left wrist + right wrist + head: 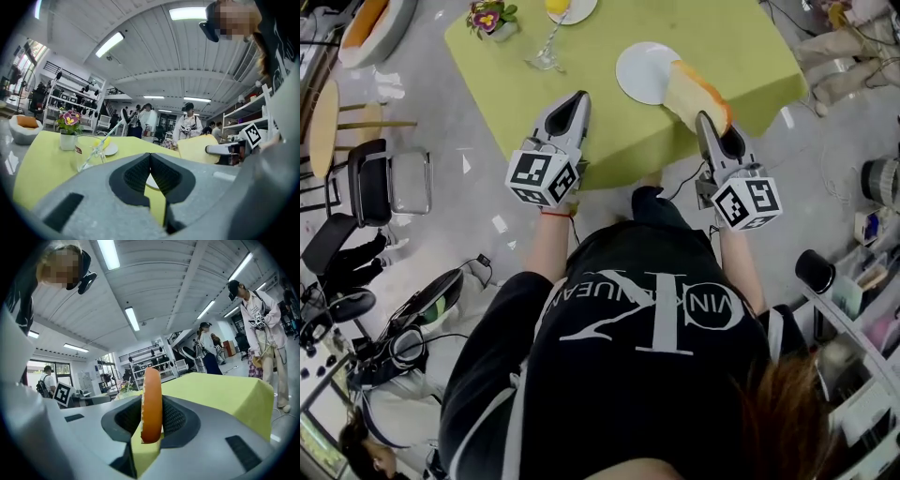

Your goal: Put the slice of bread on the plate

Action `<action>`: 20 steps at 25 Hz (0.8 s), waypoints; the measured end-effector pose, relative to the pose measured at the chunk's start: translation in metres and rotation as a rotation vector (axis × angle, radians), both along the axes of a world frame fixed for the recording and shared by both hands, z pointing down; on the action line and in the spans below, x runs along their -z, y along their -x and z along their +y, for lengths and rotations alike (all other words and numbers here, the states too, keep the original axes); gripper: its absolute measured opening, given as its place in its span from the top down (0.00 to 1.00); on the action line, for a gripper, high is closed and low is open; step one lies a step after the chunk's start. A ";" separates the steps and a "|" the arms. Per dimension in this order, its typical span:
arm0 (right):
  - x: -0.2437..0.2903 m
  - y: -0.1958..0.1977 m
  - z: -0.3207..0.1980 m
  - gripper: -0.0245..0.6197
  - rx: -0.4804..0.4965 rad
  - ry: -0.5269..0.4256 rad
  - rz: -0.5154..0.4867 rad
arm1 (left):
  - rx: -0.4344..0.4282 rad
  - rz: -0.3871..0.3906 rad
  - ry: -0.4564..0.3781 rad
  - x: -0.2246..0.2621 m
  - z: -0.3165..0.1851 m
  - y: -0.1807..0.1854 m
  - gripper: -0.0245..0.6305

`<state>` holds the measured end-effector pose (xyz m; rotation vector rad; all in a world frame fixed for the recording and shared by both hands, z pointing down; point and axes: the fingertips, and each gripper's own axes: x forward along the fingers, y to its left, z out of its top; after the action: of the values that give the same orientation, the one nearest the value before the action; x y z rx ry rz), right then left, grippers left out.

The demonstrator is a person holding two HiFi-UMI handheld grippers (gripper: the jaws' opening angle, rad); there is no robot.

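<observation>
Person in a black printed shirt, seen from above, stands at a table draped in a yellow-green cloth (741, 47), with a grey two-jaw gripper in each hand. The right gripper (705, 120) is clamped on a pale slice of bread with an orange-brown crust (694, 94). In the right gripper view the slice of bread (151, 404) stands upright on edge, pinched between the dark ribbed pads. It is held in the air over the near part of the table, just right of a round white plate (645, 72). In the head view its far end overlaps the plate's right rim. The left gripper (578, 98) points over the table's near edge, left of the plate. In its own view the left gripper (150, 157) has its pad tips pressed together with nothing between them. Farther back on the cloth stand a clear glass with a straw (546, 54), a small white pot of purple and yellow flowers (492, 19) and a small white dish holding something yellow (570, 7).
</observation>
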<state>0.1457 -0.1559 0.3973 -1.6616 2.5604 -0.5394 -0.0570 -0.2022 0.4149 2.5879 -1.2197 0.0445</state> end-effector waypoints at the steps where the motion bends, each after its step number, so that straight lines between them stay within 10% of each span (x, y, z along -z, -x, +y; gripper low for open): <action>1: -0.001 0.001 -0.004 0.81 0.014 0.003 -0.001 | 0.009 -0.002 0.000 0.000 -0.002 0.000 0.95; 20: -0.018 0.024 -0.064 0.81 0.292 0.185 -0.242 | 0.138 -0.041 0.045 -0.001 -0.016 -0.014 0.95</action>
<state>0.1212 -0.2201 0.4156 -1.1772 2.6475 -0.9572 -0.0432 -0.2177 0.4162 2.4697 -1.3930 0.0964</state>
